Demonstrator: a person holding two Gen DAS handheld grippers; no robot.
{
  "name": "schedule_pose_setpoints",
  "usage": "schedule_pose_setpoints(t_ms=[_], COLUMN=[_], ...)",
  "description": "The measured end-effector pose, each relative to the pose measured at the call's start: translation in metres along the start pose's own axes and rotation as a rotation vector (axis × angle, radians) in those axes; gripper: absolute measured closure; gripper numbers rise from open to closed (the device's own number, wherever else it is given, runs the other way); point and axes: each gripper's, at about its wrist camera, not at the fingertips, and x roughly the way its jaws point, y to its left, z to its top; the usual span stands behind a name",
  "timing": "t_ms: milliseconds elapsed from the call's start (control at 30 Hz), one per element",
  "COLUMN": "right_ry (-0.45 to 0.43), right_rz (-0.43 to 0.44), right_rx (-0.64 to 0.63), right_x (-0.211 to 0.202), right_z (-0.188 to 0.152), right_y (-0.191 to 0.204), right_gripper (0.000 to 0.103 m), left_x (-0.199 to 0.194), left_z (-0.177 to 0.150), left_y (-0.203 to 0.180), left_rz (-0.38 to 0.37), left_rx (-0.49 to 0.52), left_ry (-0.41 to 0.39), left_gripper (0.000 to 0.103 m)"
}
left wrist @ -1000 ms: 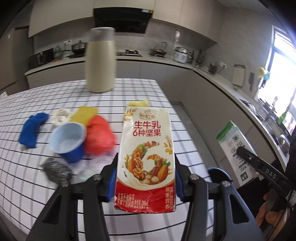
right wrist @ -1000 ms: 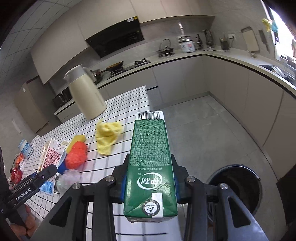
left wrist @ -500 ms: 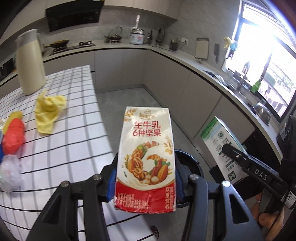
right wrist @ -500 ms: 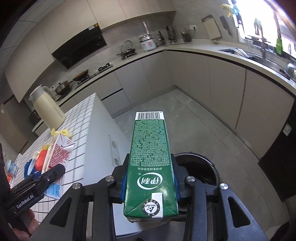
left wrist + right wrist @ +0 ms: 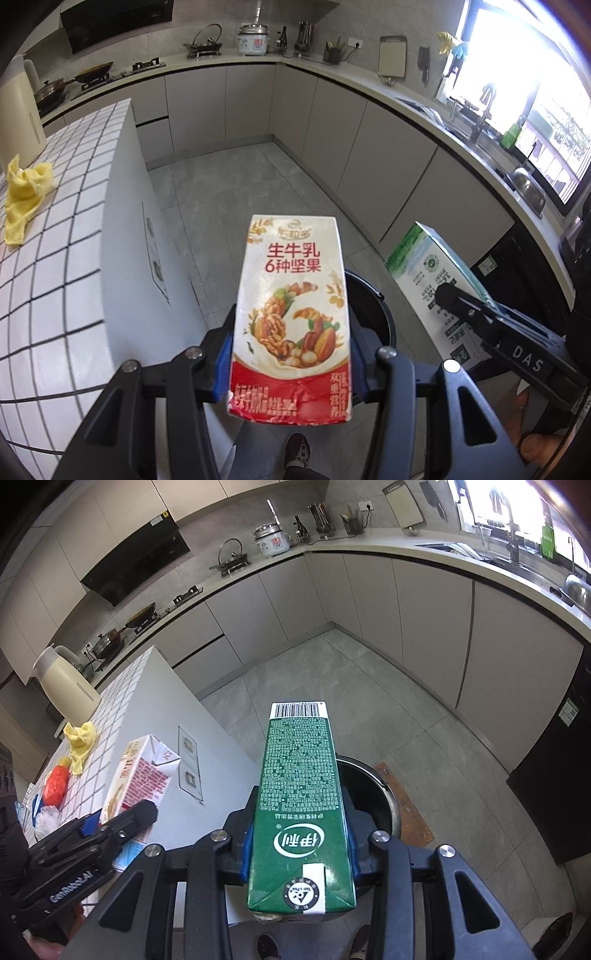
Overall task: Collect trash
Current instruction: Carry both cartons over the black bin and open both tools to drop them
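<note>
1. We've got the left gripper (image 5: 291, 365) with its jaws pinching the red-and-white carton (image 5: 291, 317) by its two narrow sides, low on the body, blue pads pressed flat against it.
2. The right gripper (image 5: 299, 845) has its jaws clamped on the green carton (image 5: 301, 801), also low down, with the barcode end pointing away from us.
3. Both cartons hang in the air above the floor, each partly covering the dark round trash bin (image 5: 373, 797) below, with the white tiled counter (image 5: 62, 266) to the left.
4. Here's our worry: neither carton looks centred over the bin mouth. Let go now and one could clip the rim and tumble onto the grey floor.
5. The two grippers sit close side by side, so we could knock one carton against the other gripper and twist it in its jaws.
6. The cartons stick out long past the pads, so a quick tilt could swing them loose.
7. The red-and-white carton looks creased near its bottom edge, printed with nuts and red lettering.
8. The green one looks crisp and square, with fine white print and a white logo.
9. More items wait on the counter: a yellow cloth (image 5: 24, 188) and a red bundle (image 5: 55, 784).
</note>
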Motion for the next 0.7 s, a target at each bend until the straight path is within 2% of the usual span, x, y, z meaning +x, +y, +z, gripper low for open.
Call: schedule_pose_setpoints(t_ms=[300, 700], right_ry=[0.105, 0.212], right_rz=[0.007, 0.016], right_rx=[-0.021, -0.043], right_x=[0.042, 0.099], right_z=[-0.005, -0.004], right_y=[-0.021, -0.037], right_gripper=[0.063, 0.063], left_x=[0.045, 0.085], left_z=[-0.015, -0.020], left_y=[-0.009, -0.015], left_rz=[0.029, 0.055], left_rx=[-0.024, -0.054], left_ry=[0.091, 0.179], left_gripper=[0.052, 0.051])
